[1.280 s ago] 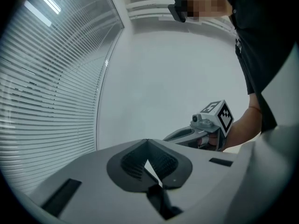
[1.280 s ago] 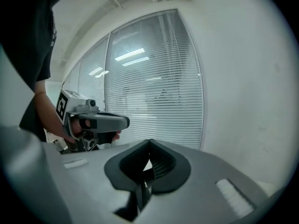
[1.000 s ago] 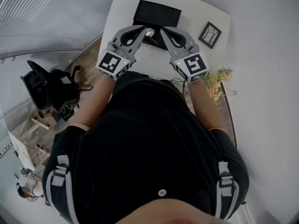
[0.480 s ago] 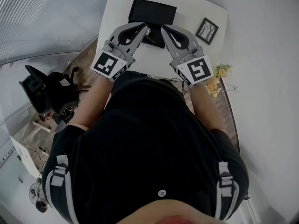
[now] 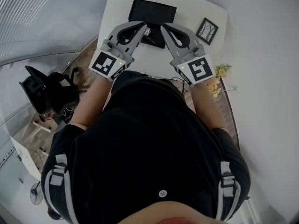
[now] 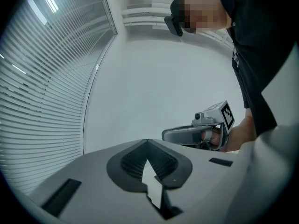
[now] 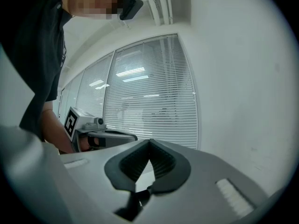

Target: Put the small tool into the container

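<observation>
Presently, left gripper (image 5: pixel 145 30) and right gripper (image 5: pixel 164 28), jaws drawn together on both, are held above the worktop (image 5: pixel 117 14) beside the black container (image 5: pixel 154 9); small tool (image 5: pixel 148 31), seemingly at the left tips, is best lowered well inside before release.

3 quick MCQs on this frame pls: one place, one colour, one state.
1. Where is the framed picture relative to the container?
A. to its right, on the table
B. inside it
C. to its left

2. What colour is the container?
A. white
B. black
C. yellow

3. How do the right gripper's jaws stand?
A. wide apart
B. tips together
C. clamped on the picture frame

Answers:
1 A: the head view shows the frame off the container's right end.
2 B: it is a dark box on the white tabletop.
3 B: the right gripper view shows the pads meeting at the tip.
</observation>
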{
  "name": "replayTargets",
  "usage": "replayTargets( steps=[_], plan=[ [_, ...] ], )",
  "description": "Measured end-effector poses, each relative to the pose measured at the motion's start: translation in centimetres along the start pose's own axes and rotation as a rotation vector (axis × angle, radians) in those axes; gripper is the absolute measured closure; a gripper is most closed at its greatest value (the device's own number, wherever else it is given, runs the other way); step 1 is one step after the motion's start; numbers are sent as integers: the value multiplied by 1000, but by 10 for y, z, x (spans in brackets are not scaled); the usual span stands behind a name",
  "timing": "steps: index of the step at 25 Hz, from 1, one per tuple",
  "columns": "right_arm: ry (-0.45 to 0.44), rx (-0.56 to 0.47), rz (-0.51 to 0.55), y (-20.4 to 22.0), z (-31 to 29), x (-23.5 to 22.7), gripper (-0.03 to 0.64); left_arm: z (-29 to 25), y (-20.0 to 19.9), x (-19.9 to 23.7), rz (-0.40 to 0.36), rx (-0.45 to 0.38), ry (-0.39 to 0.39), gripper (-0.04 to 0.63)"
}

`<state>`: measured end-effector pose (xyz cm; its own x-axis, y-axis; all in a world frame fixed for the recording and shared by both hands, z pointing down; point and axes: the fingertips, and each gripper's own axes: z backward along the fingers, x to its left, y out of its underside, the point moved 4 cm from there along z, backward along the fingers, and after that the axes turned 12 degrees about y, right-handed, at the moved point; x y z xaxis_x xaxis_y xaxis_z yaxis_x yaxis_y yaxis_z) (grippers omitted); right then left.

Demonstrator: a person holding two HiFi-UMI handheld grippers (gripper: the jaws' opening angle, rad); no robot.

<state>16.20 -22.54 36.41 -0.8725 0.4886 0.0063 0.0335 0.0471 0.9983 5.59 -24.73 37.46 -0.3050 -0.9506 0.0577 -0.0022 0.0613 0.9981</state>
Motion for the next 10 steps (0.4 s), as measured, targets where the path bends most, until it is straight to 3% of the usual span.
replayTargets(
  steps=[10],
  plan=[
    [2,11,4,2,-2,1,606,-1,0,1,8,6,2,588]
  ],
)
